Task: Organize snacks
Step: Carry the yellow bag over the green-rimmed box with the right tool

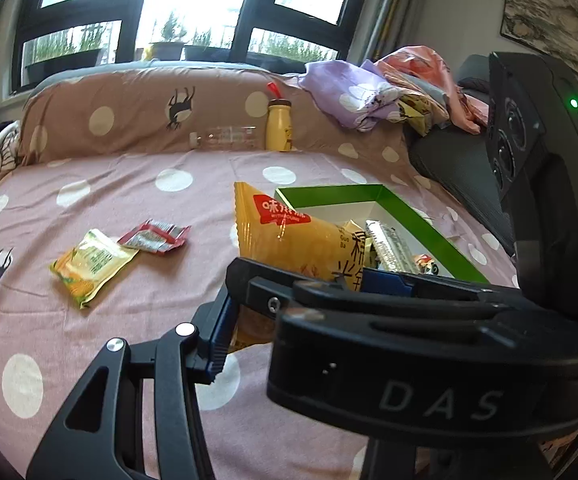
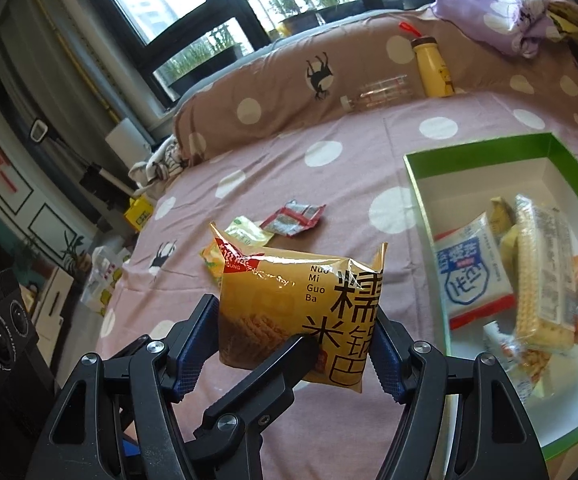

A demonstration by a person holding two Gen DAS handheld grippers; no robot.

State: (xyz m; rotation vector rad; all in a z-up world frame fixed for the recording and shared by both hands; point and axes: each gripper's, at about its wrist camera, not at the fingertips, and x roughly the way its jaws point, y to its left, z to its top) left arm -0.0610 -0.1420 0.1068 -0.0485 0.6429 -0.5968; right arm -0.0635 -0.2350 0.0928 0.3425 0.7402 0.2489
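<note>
Right claw (image 2: 295, 354) is clamped on a glossy orange snack bag (image 2: 301, 312), its ribbed blue pads (image 2: 193, 354) pressing the puffed foil from both sides; the bag stands upright, long axis vertical, crimped top edge up, printed face toward the camera, held above the pink polka-dot bedsheet (image 2: 329, 152) just left of the green-rimmed box (image 2: 569, 168). Left claw (image 1: 289, 312) reaches in across the same bag, but whether it grips the bag I cannot tell. Only the right wrist view looks down into the white-floored box (a blue-and-white pouch (image 2: 473, 280), a long clear pack of biscuits (image 2: 541, 272) and other wrappers lie flat inside). The left wrist view shows more plainly the yellow-green packet (image 1: 93, 268) and crumpled red-and-silver wrapper (image 1: 155, 236), touching, flat on the sheet.
</note>
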